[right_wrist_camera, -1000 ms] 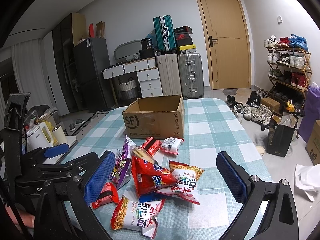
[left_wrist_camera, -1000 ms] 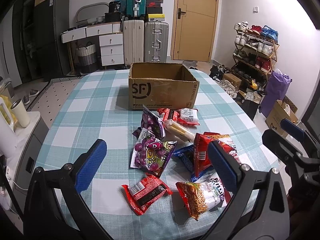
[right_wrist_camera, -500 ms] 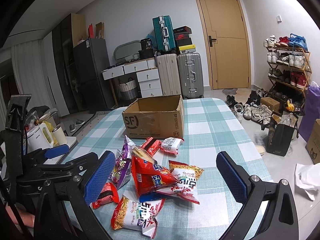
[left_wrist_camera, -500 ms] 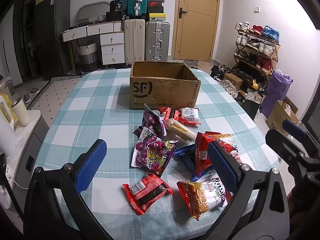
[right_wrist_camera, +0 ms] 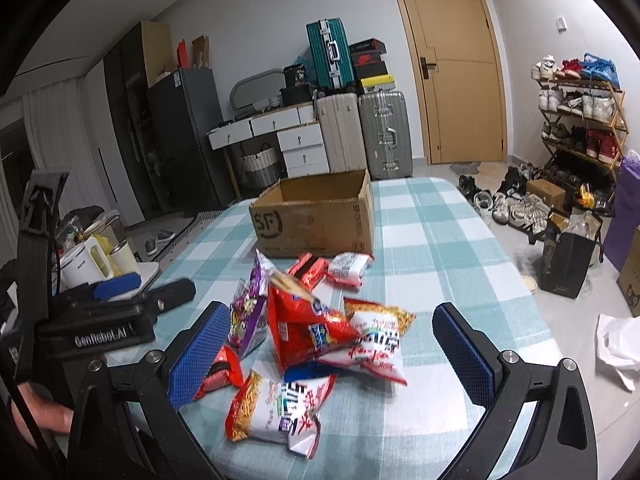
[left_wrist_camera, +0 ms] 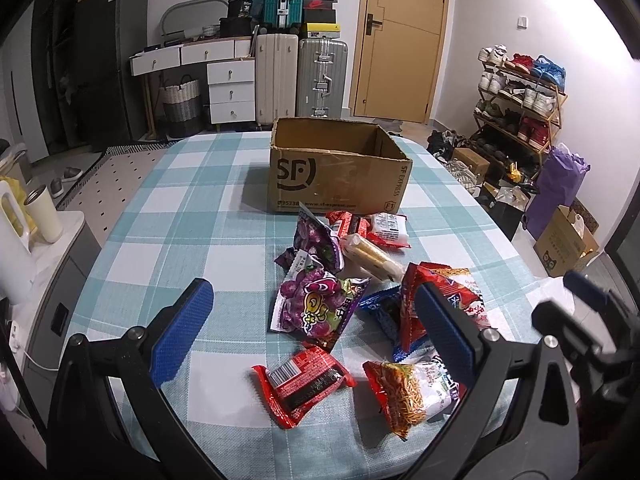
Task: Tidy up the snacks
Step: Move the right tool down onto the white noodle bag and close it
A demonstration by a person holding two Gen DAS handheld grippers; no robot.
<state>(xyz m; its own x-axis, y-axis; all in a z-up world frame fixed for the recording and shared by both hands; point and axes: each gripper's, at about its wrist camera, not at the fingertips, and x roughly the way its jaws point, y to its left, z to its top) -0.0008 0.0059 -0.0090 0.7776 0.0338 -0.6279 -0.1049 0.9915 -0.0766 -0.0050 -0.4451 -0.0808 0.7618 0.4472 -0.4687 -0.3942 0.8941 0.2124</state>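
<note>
An open cardboard SF box (left_wrist_camera: 338, 168) stands on the checked table (left_wrist_camera: 168, 216); it also shows in the right wrist view (right_wrist_camera: 316, 216). In front of it lies a pile of snack packs: a purple candy bag (left_wrist_camera: 316, 308), a small red pack (left_wrist_camera: 304, 380), a noodle snack bag (left_wrist_camera: 408, 392), a red chip bag (right_wrist_camera: 304, 324) and a white-red pack (right_wrist_camera: 350, 266). My left gripper (left_wrist_camera: 310, 332) is open and empty above the near packs. My right gripper (right_wrist_camera: 332, 354) is open and empty over the pile's right side.
A white kettle (right_wrist_camera: 86, 266) and cups stand on a side cabinet at the left. Suitcases (left_wrist_camera: 300, 76), drawers and a door are behind the table. A shoe rack (left_wrist_camera: 516, 108), bags and boxes stand on the floor at the right.
Both grippers have moved slightly forward toward the snack pile. The snacks and box have not moved.
</note>
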